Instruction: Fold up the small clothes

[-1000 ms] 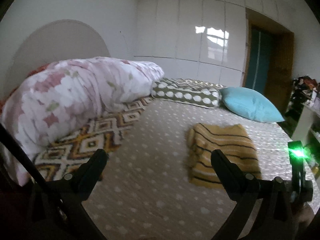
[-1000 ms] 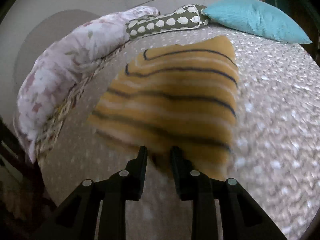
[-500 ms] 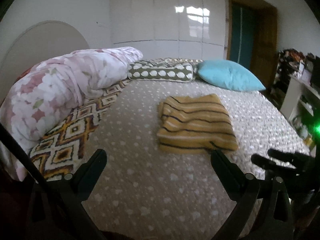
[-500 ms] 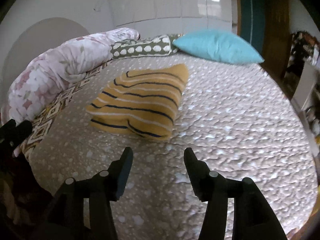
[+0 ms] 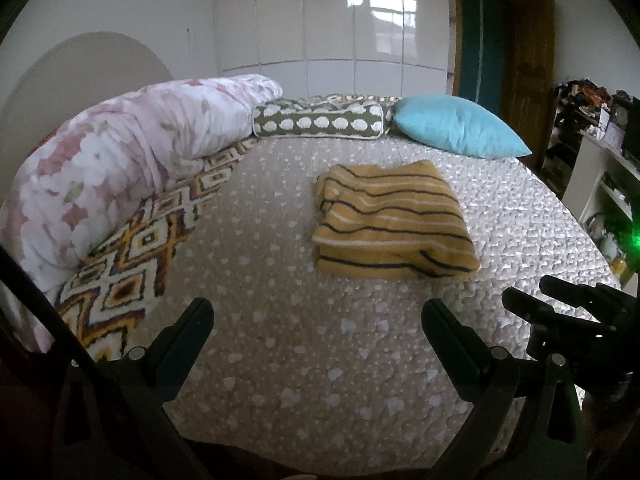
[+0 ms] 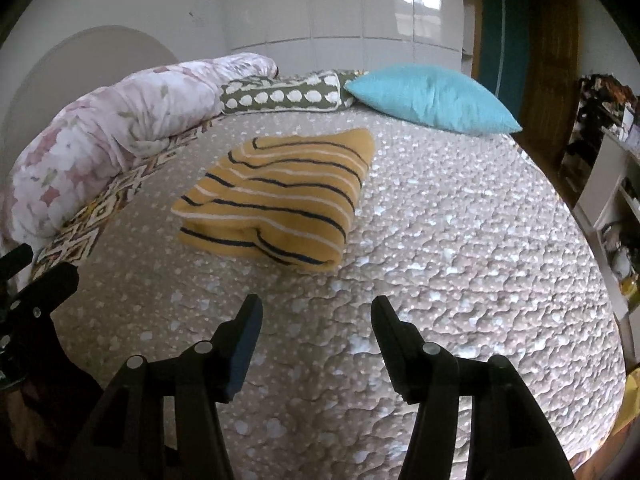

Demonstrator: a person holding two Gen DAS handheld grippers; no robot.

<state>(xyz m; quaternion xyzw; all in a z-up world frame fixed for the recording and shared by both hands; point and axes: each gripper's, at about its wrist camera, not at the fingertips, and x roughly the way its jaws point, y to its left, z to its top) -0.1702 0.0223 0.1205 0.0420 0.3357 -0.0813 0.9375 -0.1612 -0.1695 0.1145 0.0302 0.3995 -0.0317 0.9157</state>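
A yellow garment [image 5: 390, 220] with dark and white stripes lies folded in a thick rectangle in the middle of the bed, and the right wrist view shows it too [image 6: 280, 196]. My left gripper [image 5: 316, 306] is open wide and empty, hovering over bare quilt short of the garment's near edge. My right gripper [image 6: 316, 302] is also open with nothing between its fingers, and it is likewise clear of the garment's near fold. Each gripper shows at the edge of the other's view: the right gripper [image 5: 560, 300] and the left gripper [image 6: 36, 276].
A dotted quilted bedspread [image 5: 280, 340] covers the bed. A rolled floral duvet [image 5: 120, 160] and a diamond-pattern blanket [image 5: 132, 260] lie along the left. A spotted green pillow [image 5: 320, 122] and a blue pillow [image 5: 452, 128] sit at the far end. White shelves [image 5: 600, 184] stand beside the bed on the right.
The right gripper let go of the garment's edge, opened and drew back from it. The left gripper also backed away. The garment now lies folded on the bed.
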